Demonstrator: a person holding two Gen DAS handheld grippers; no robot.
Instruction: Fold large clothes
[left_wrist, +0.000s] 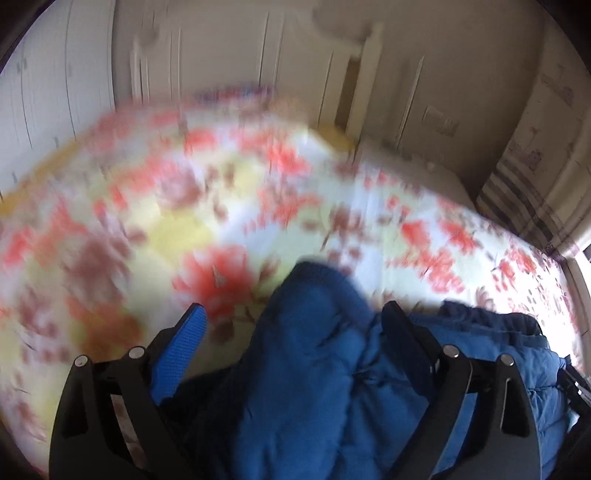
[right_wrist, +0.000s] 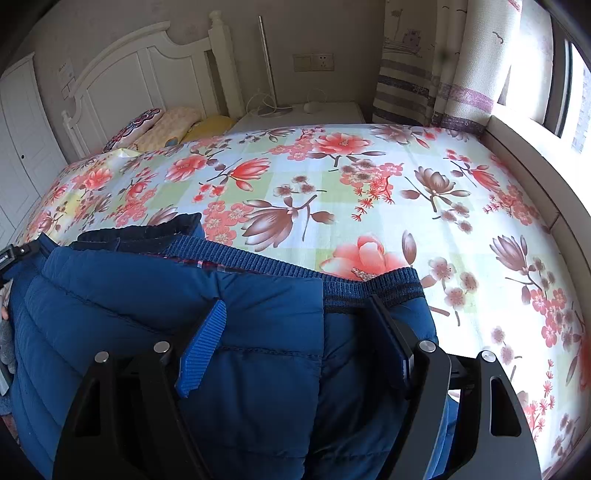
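The blue quilted puffer jacket (right_wrist: 192, 317) lies at the near edge of the floral bedsheet (right_wrist: 369, 192). The left gripper (left_wrist: 291, 314) and right gripper (right_wrist: 295, 306) both stand spread wide, straddling padding without pinching it. Slippery, puffy shell (ribbed knit hem (right_wrist: 373, 282) on the sheet) could slide out of a shallow pinch.

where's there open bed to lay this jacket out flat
Bare floral bedspread runs from the blue jacket to the window ledge and towards the nightstand. Crowded by the pillows at the headboard.
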